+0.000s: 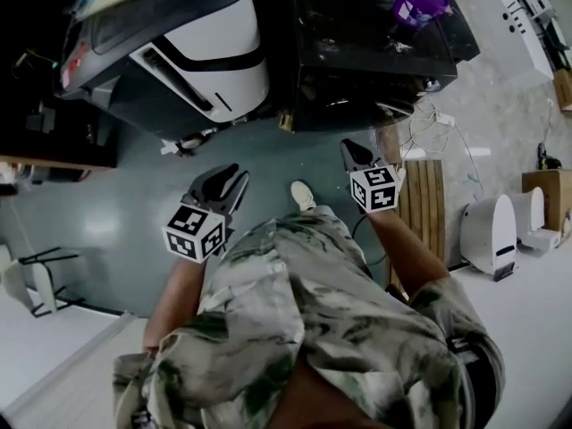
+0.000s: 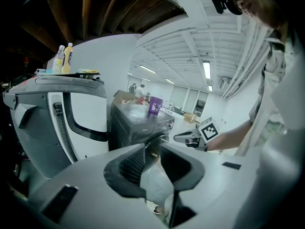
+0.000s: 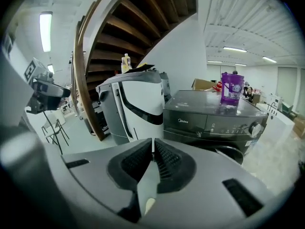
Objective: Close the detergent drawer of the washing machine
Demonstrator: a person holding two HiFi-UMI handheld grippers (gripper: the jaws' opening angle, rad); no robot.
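Observation:
The dark washing machine (image 3: 209, 113) stands ahead of me, also in the head view (image 1: 366, 52). Its detergent drawer (image 3: 183, 121), at the left of the control panel, looks flush with the front. A purple jug (image 3: 232, 88) sits on its top. My right gripper (image 3: 152, 144) is shut with nothing between its pads and hangs in the air short of the machine (image 1: 356, 150). My left gripper (image 2: 152, 147) is open and empty, held lower left over the floor (image 1: 234, 179), apart from the machine.
A white-and-grey appliance (image 1: 201, 56) with bottles (image 3: 126, 63) on top stands left of the washer. A wooden staircase (image 3: 109, 42) rises behind it. Wooden slats (image 1: 424, 204), loose cables (image 1: 438, 123) and a white device (image 1: 492, 235) lie on the right. My shoe (image 1: 303, 195) is between the grippers.

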